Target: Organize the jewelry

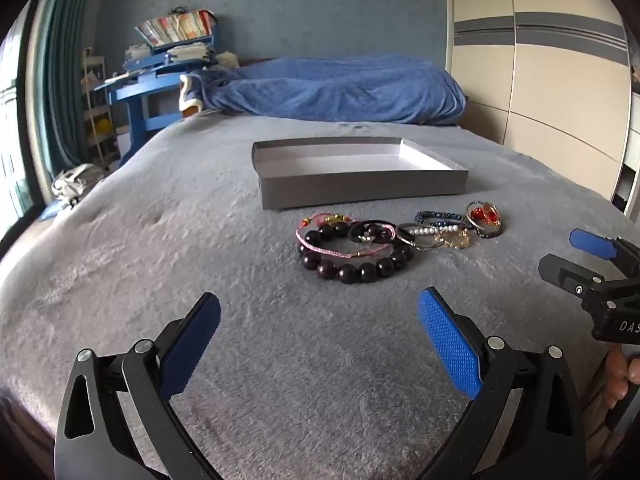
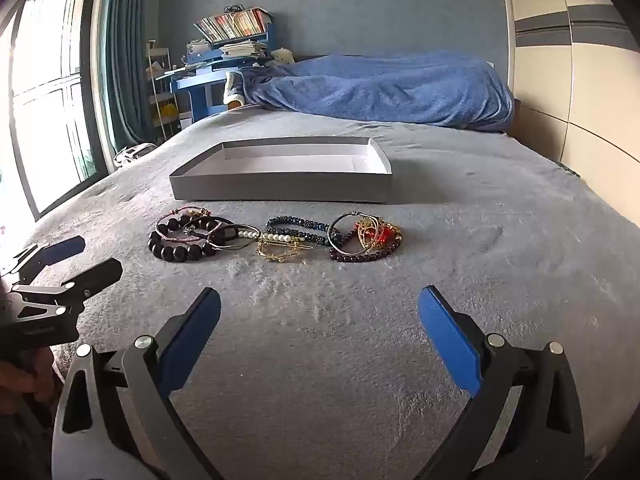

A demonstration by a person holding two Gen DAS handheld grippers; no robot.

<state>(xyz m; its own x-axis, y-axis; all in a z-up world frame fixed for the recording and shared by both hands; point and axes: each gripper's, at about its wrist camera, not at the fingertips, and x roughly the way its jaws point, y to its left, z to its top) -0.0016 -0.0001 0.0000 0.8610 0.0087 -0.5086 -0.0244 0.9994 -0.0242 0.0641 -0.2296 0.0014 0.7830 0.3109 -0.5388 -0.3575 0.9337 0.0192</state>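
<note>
Both tongs, left tongs (image 1: 319,334) and right tongs (image 2: 319,334), gaping wide, empty, hovering nearside of bracelets (image 2: 276,238); grey tray (image 2: 280,188) just beyond bracelets, on bed (image 2: 460,260).

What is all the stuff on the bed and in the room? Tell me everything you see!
box: one, grey, shallow and open, nothing in it, on the bed behind the jewelry
big bead bracelet: one, dark, left end of the jewelry row
pink cord bracelet: one, lying over the big beads
blue bead bracelet: one, middle of the row
gold piece: one, in front of the blue beads
red and gold piece: one, right end of the row
bed cover: one, grey, fuzzy
blanket: one, blue, bunched at the far end
desk: one, blue, with books, by the window
left claw: open, holding nothing
right claw: open, holding nothing
</note>
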